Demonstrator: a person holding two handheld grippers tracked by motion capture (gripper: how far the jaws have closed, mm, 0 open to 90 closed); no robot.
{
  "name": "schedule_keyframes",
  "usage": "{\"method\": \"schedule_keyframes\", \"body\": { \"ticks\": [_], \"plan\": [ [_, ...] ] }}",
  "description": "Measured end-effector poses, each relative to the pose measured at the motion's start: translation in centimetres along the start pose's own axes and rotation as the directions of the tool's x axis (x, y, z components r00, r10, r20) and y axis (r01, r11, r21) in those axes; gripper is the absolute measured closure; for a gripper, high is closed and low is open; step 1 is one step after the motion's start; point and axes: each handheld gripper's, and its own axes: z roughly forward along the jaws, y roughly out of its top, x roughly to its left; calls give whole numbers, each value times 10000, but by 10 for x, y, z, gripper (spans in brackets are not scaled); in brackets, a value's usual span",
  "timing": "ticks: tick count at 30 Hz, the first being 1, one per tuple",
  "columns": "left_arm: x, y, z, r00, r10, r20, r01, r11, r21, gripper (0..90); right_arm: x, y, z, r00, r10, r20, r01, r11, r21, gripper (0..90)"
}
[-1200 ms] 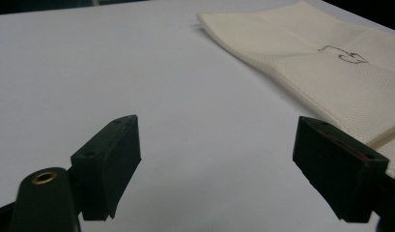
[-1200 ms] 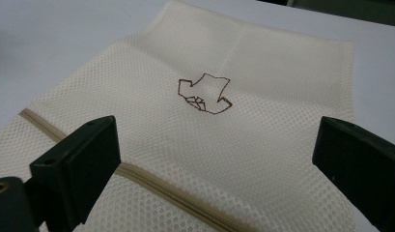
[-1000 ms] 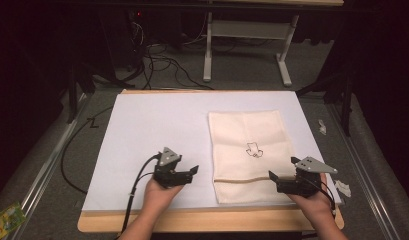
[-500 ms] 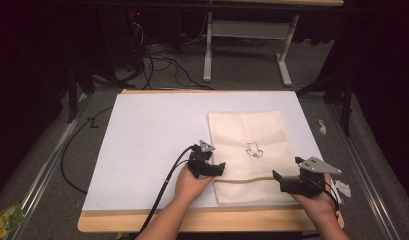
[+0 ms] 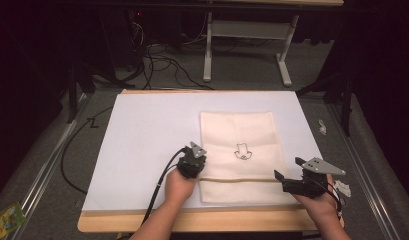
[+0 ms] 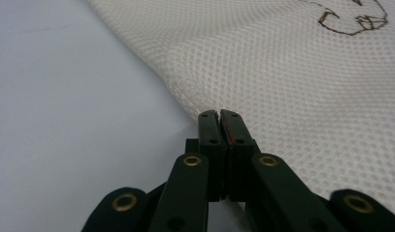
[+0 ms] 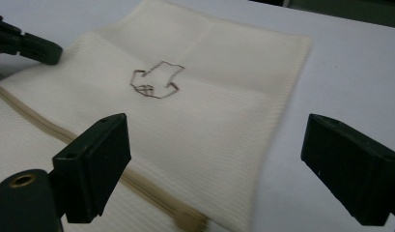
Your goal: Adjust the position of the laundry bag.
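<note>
White paper covers the bench, where one cream mesh bag lies flat. Left claw is pinched closed on the bag's left edge; right claw gapes wide, empty, at its right edge.

Spread jaws over zippered mesh bag

The white surface lies bare to the left of the mesh bag and beyond it, giving open passage. The left claw sits at the bag's left edge, the right claw near its right corner. Small white scraps lie just beside the right hand.
</note>
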Motion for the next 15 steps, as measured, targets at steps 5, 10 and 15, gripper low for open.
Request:
{"method": "schedule_keyframes", "body": {
  "ticks": [5,10,15],
  "plan": [
    [38,-28,-34,9974,-469,-552,479,9987,179,887,-4,-1,-3,9985,364,-410,-377,9988,-313,284],
    [54,-55,-53,9958,-856,-315,849,9961,-237,878,-1,-1,1,9969,307,-728,-324,9992,-233,376],
    [55,-54,-60,9923,-1233,-145,1223,9910,-544,775,7,1,6,9959,101,-904,-106,9999,-43,382]
  ]
}}
